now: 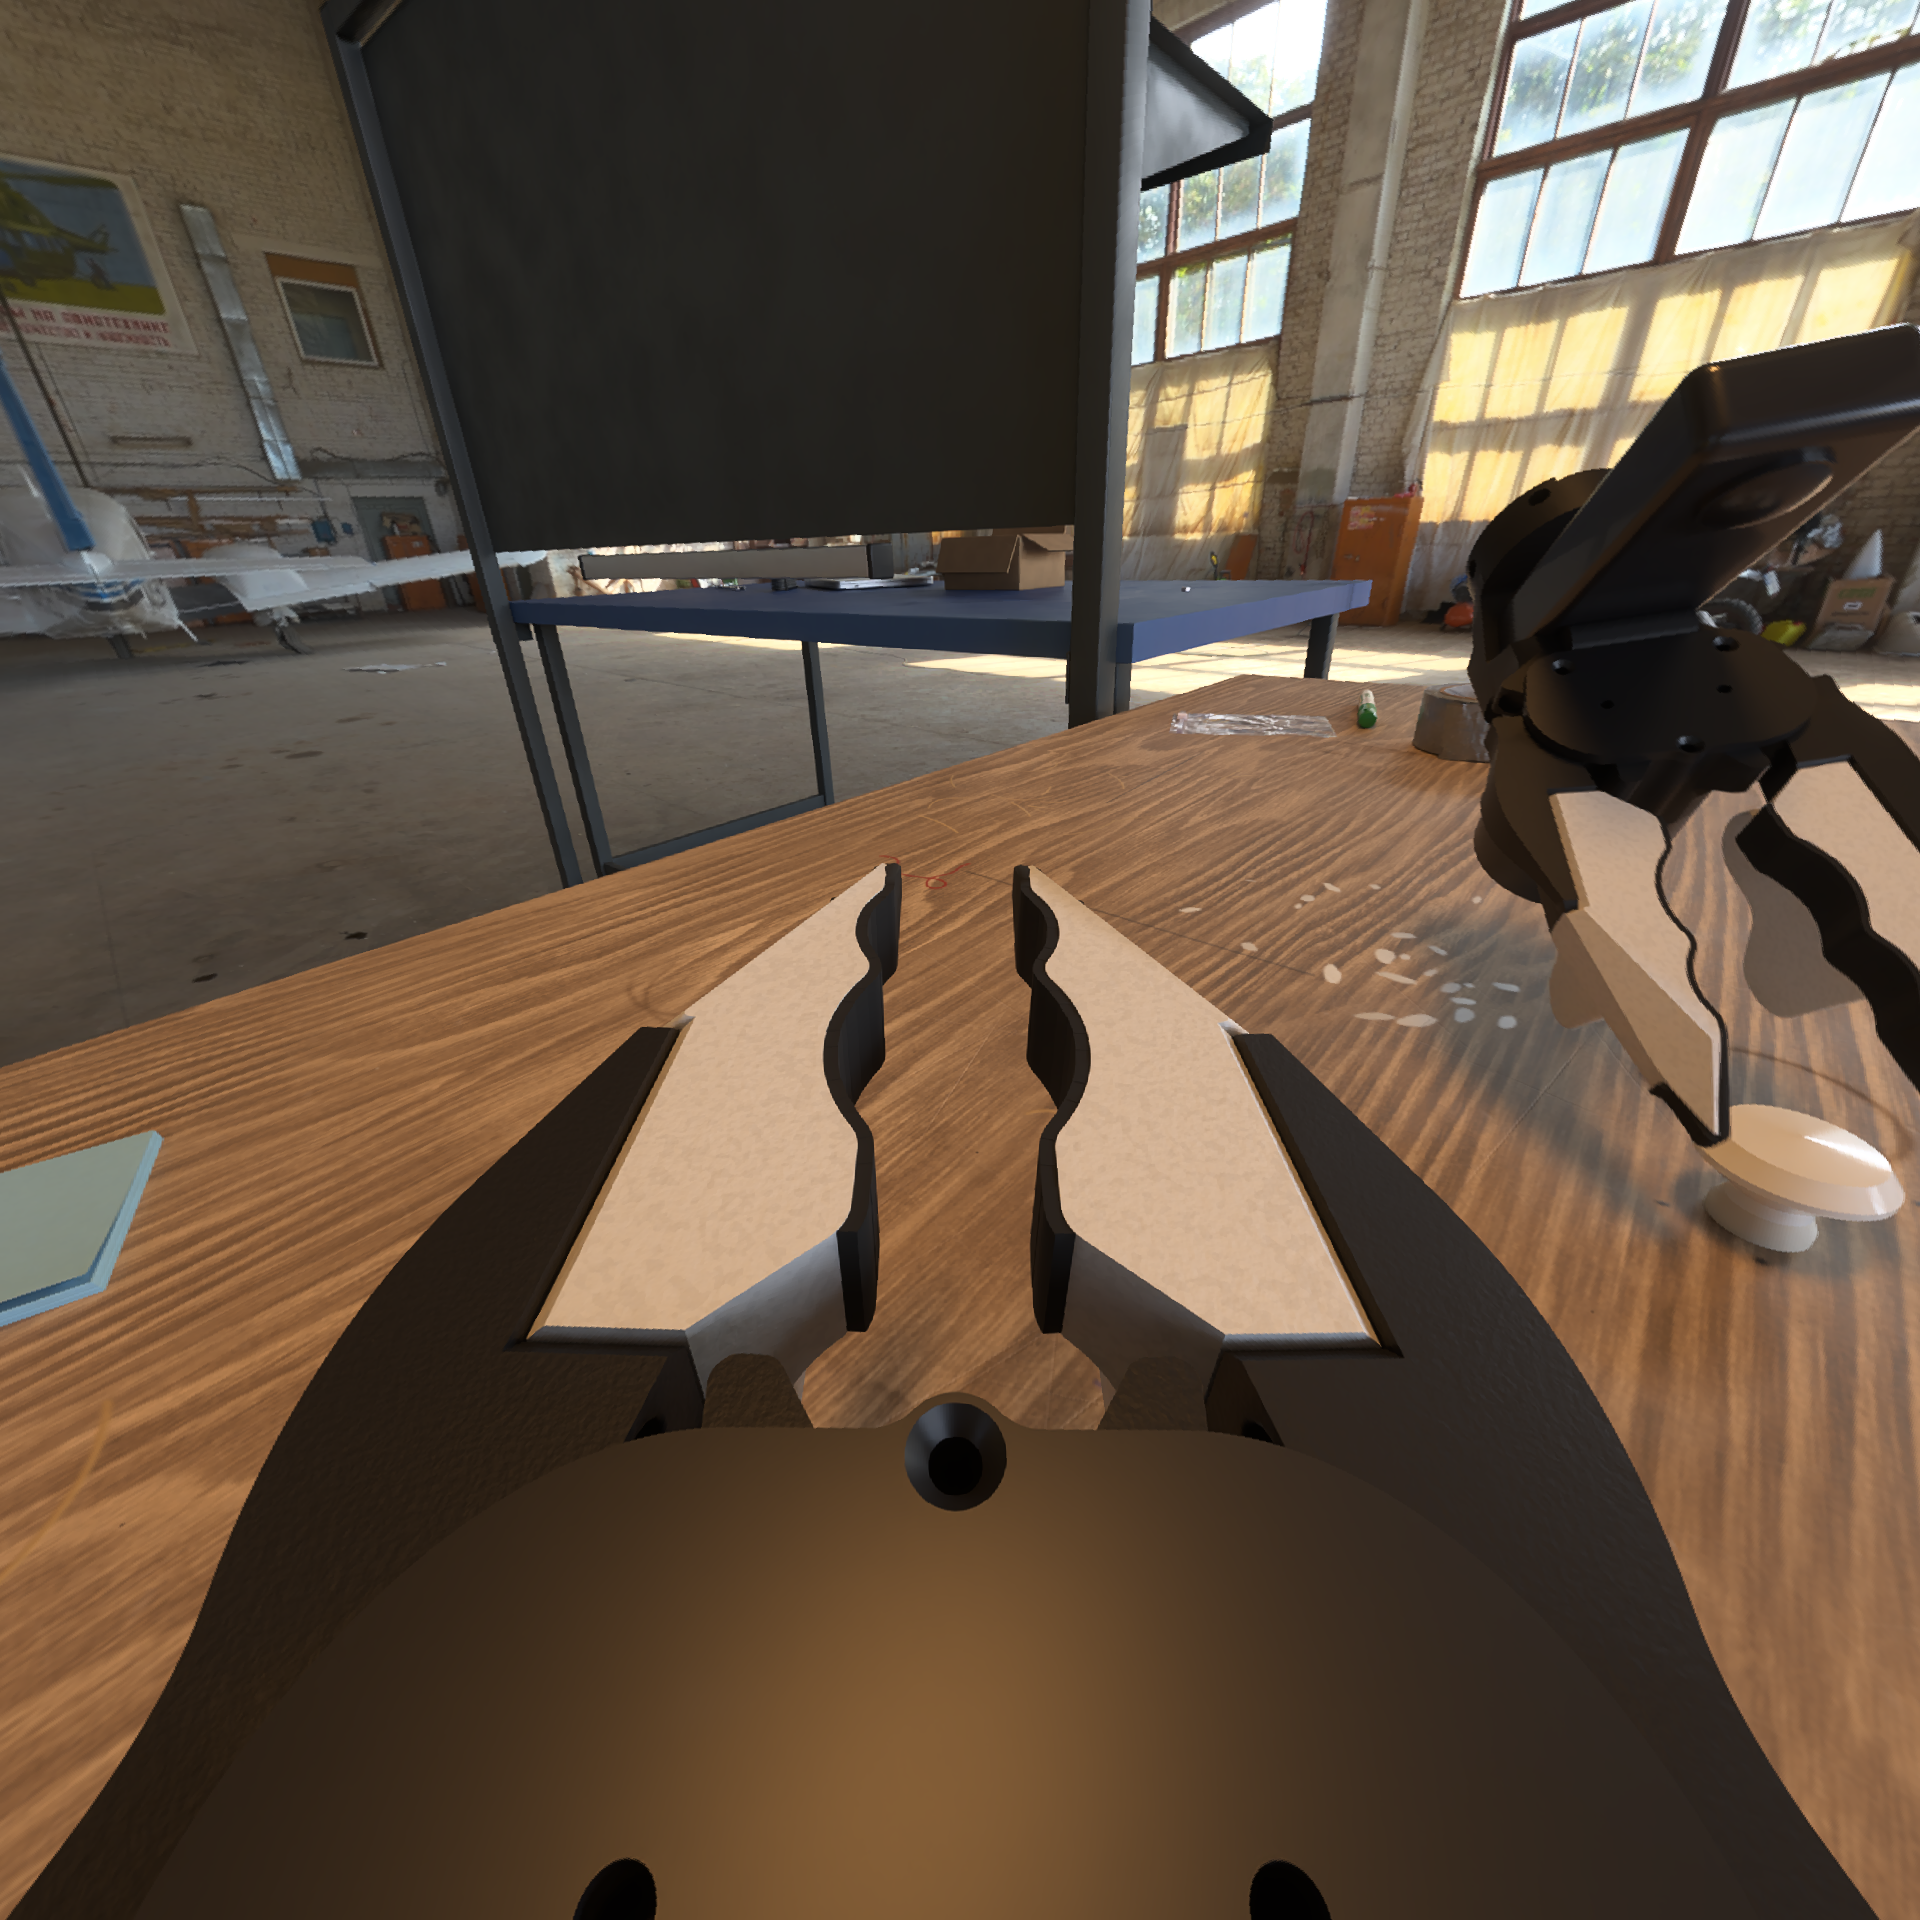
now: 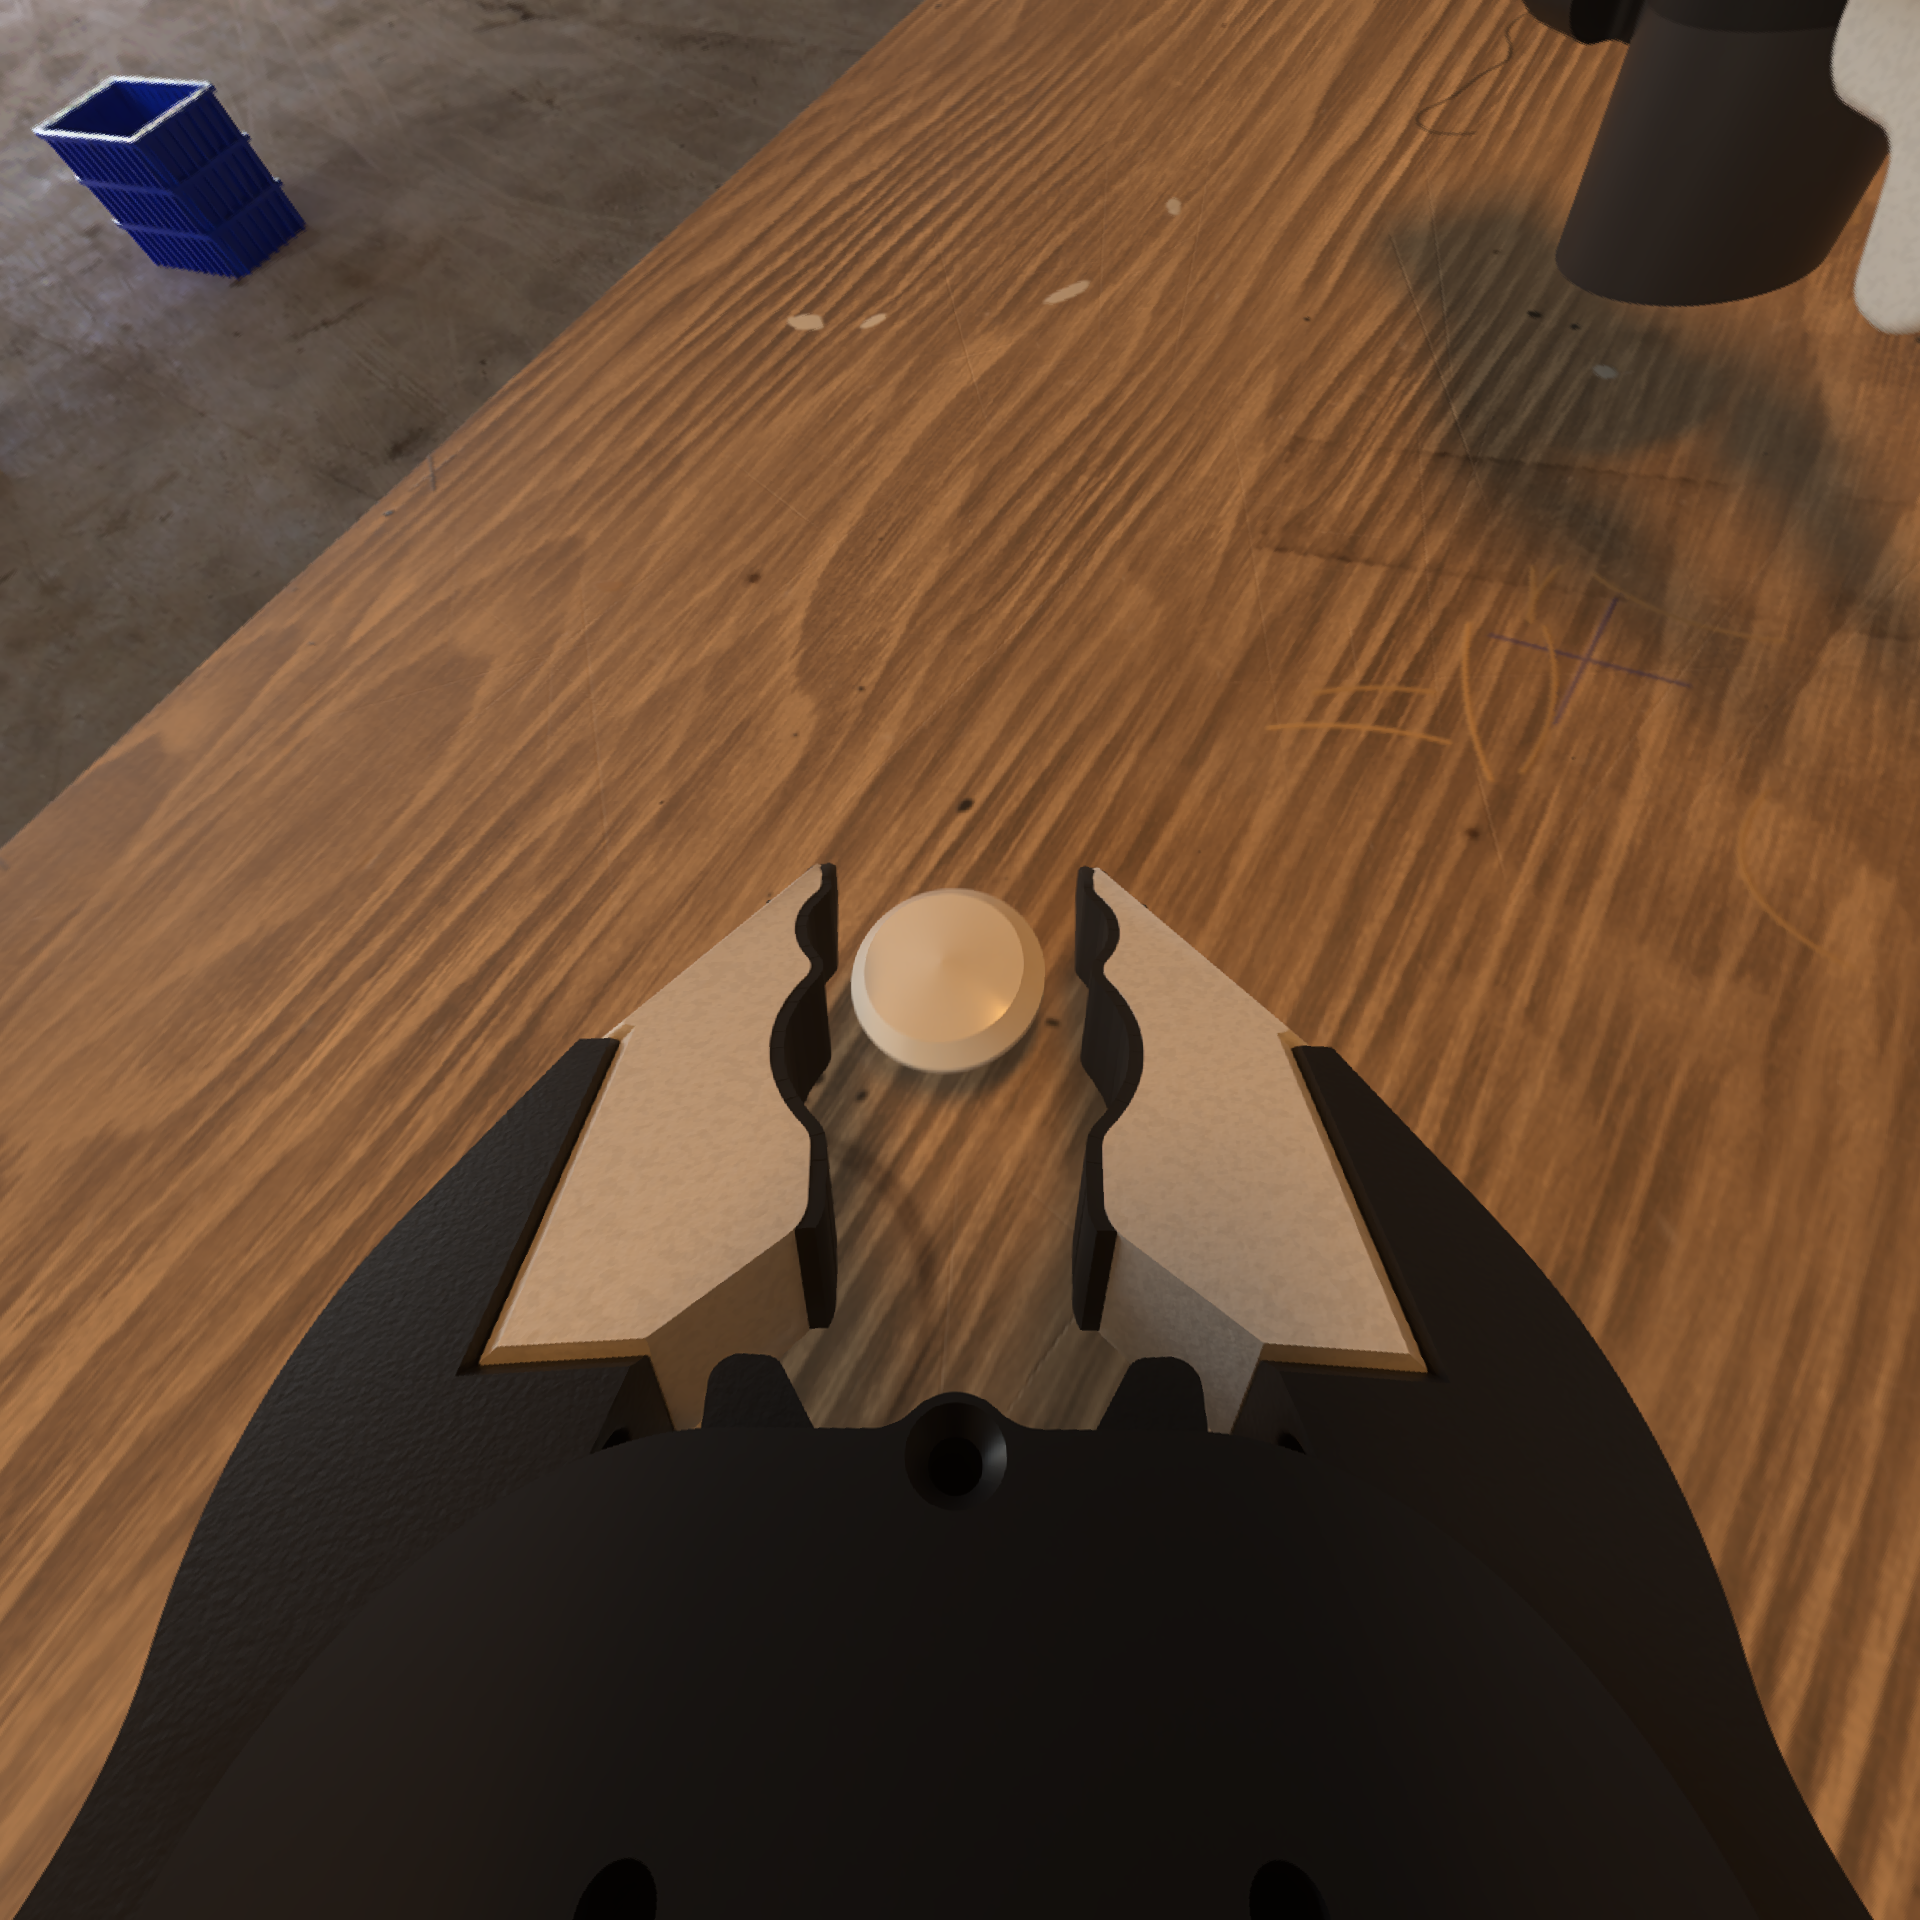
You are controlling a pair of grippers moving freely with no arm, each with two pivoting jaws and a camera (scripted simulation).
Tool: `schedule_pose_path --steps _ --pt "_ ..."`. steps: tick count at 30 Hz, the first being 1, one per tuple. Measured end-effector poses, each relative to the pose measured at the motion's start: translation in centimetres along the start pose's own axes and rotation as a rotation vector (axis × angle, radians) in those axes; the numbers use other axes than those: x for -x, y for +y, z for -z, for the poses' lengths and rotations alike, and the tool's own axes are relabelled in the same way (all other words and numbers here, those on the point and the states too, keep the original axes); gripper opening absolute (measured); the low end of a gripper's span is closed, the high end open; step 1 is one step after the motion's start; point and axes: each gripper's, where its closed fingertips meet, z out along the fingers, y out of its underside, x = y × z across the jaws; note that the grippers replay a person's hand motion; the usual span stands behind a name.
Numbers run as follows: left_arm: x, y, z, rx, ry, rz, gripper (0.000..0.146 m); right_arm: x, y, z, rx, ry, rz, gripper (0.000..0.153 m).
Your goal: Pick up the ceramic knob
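The ceramic knob [image 2: 948,981] is a small cream mushroom-shaped piece standing on the wooden table [image 2: 1039,520]. In the right wrist view it sits between the tips of my right gripper [image 2: 954,883], which is open, with a gap on each side of the knob. In the left wrist view the knob [image 1: 1803,1174] is at the right, with the right gripper's near fingertip [image 1: 1704,1117] just at its edge. My left gripper [image 1: 956,883] is open and empty, low over the table, well left of the knob.
A pale blue flat tile [image 1: 62,1226] lies at the table's left edge. A grey tape roll [image 1: 1449,722], a green marker [image 1: 1366,712] and a plastic wrapper [image 1: 1252,724] lie at the far end. A dark board on a frame [image 1: 727,270] stands beyond. A blue bin [image 2: 171,177] stands on the floor.
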Motion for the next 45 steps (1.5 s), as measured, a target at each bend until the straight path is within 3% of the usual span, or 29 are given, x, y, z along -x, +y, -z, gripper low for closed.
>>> schedule_pose_path --steps 6,10,17,22,27,34,45 --pt "0.0 0.1 -0.1 0.007 0.004 0.003 0.021 0.6 1.0 0.6 0.051 -0.03 -0.011 0.056" --pt "0.1 0.1 -0.2 0.012 0.006 0.01 0.021 0.4 2.5 -0.8 0.167 -0.014 0.02 0.044" --pt "0.3 0.2 -0.5 0.014 -0.007 -0.001 0.021 1.5 0.2 1.3 -0.004 -0.111 0.02 0.042" --pt "0.4 0.4 -0.9 0.032 -0.009 -0.009 0.021 -0.2 -1.8 4.1 -0.11 0.001 0.064 0.042" --pt "0.8 0.0 -0.9 -0.008 -0.057 -0.028 0.02 -2.0 -1.7 5.3 0.005 0.067 0.075 0.042" --pt "0.5 -0.2 -0.8 -0.027 -0.079 -0.075 0.019 -4.9 -2.1 5.0 0.156 0.004 0.087 0.042" --pt "0.5 -0.1 -1.2 -0.025 -0.048 -0.054 0.018 -6.0 -1.8 3.3 0.182 -0.096 0.088 0.042"
